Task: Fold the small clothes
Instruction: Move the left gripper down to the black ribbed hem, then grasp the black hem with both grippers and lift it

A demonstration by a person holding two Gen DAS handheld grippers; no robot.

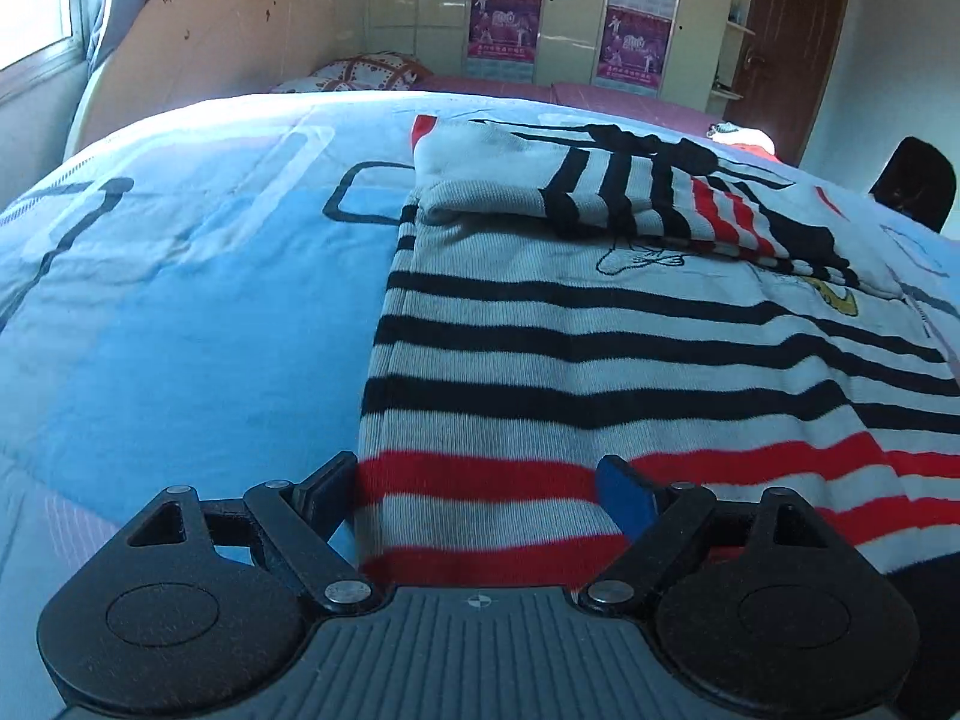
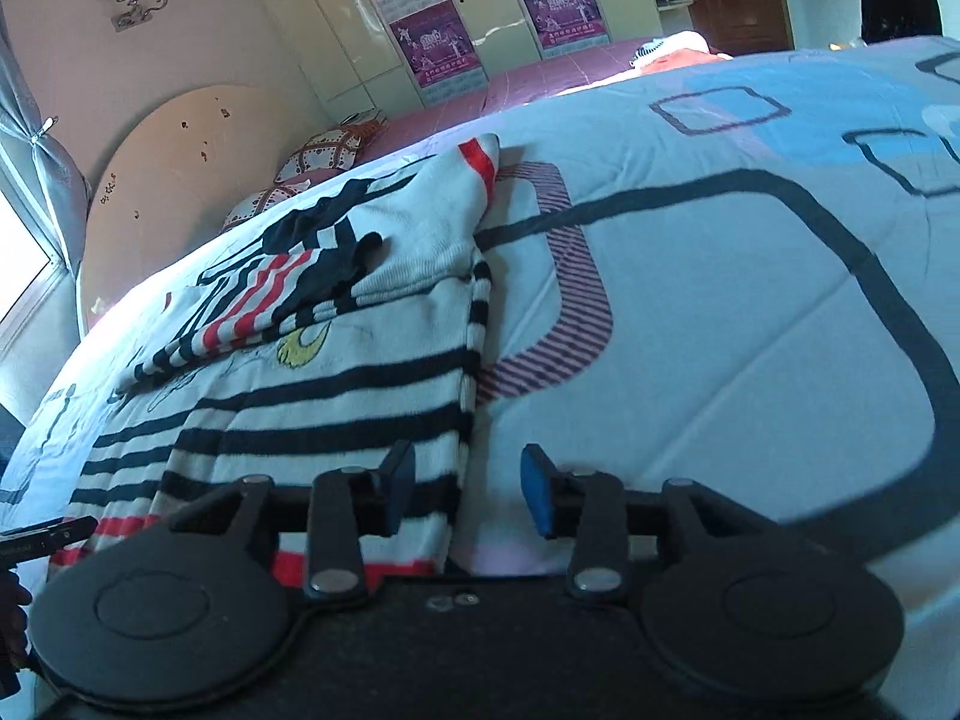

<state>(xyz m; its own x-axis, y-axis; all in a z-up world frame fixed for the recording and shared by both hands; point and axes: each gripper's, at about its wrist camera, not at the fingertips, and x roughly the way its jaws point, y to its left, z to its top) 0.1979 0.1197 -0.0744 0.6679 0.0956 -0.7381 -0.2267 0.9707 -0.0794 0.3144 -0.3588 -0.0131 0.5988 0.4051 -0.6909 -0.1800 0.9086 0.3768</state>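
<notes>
Closest to the left gripper (image 1: 477,495), whose jaws stand spread wide, the red-striped hem of the striped knit top (image 1: 600,336) lies between the fingers, unpinched. The right gripper (image 2: 468,489) is also parted, straddling the top's side edge with nothing clamped. The top lies flat on the blue quilt (image 1: 180,330), sleeves folded across its far end. It looks soft, light and limp, so it is best taken at the hem corners. Beyond, the purple wardrobe posters (image 1: 507,24) carry writing too small to read.
</notes>
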